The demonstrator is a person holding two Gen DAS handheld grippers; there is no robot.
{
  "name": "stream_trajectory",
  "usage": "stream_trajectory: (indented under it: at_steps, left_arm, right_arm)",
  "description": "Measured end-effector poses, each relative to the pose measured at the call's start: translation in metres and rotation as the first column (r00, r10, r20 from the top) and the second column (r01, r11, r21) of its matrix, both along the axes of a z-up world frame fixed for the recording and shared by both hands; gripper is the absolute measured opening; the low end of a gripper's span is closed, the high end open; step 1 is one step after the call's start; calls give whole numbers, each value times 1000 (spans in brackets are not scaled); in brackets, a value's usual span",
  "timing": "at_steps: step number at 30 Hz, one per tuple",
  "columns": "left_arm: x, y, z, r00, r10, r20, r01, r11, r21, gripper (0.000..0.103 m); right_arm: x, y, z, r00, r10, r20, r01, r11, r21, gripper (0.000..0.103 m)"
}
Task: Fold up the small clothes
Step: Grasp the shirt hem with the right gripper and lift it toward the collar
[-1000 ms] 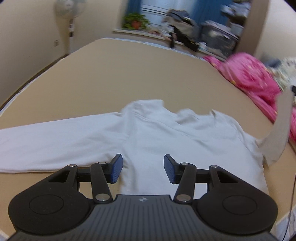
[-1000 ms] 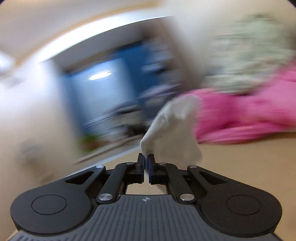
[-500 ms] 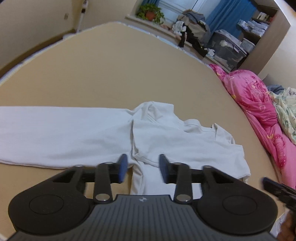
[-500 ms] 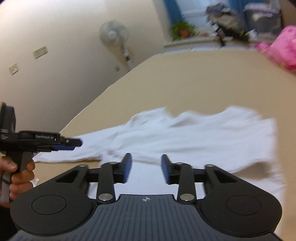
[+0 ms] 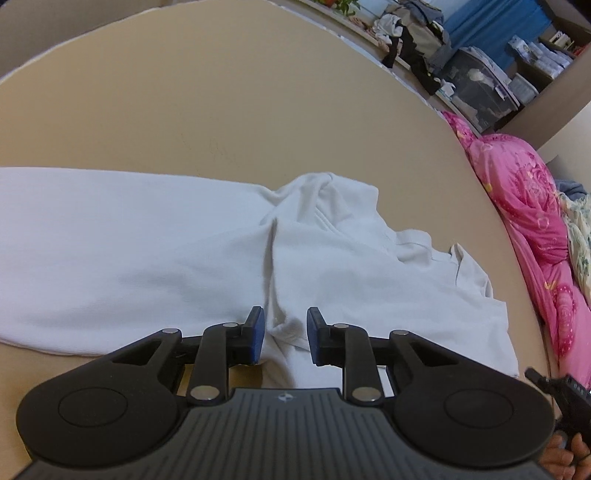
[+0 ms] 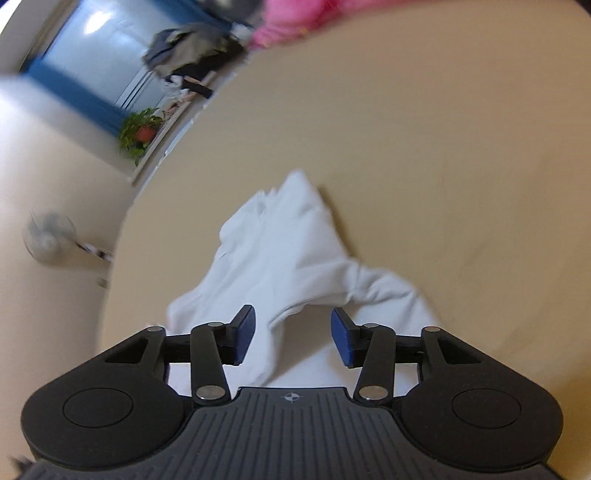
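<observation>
A white long-sleeved top (image 5: 332, 266) lies on the tan bed (image 5: 221, 92), one sleeve (image 5: 92, 243) stretched out to the left. My left gripper (image 5: 284, 338) is open, low over the top where sleeve meets body, a fold of cloth between its blue pads (image 5: 256, 336). In the right wrist view the top (image 6: 280, 258) lies bunched and creased. My right gripper (image 6: 291, 336) is open just above it, holding nothing. Its tip shows at the left view's lower right edge (image 5: 561, 384).
A pink quilt (image 5: 524, 206) lies along the bed's right side. A cluttered sill with clothes (image 5: 410, 33), storage boxes (image 5: 480, 85) and a potted plant (image 6: 142, 131) runs beyond the far edge. A fan (image 6: 48, 236) stands by the wall.
My right gripper let go of the sleeve it held up, opened wide and dropped low over the top. My left gripper moved down closer to the cloth, staying open.
</observation>
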State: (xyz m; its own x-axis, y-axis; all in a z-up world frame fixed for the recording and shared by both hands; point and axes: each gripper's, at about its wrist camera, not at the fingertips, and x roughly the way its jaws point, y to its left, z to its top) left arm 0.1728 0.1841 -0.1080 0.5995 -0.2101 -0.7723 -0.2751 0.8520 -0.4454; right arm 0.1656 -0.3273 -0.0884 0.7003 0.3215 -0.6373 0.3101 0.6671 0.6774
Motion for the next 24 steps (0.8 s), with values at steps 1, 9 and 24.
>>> stream_trajectory:
  at_steps: [1,9,24]
  left_arm:
    - [1,-3,-1,1000,-6,-1,6,1000,7,27]
    - [7,-20,-2,999,-27,19,25,993,120,15]
    - [-1,-27,8,997,-73,30,71,995,68,28]
  right_arm:
    - [3,-2,-6,1000,-9,-12,10,999,48,49]
    - [25,-7,-30,992,-108,-62,116,983,145,34]
    - [18,-12,-20,969,-179,-170,157,978,-138,27]
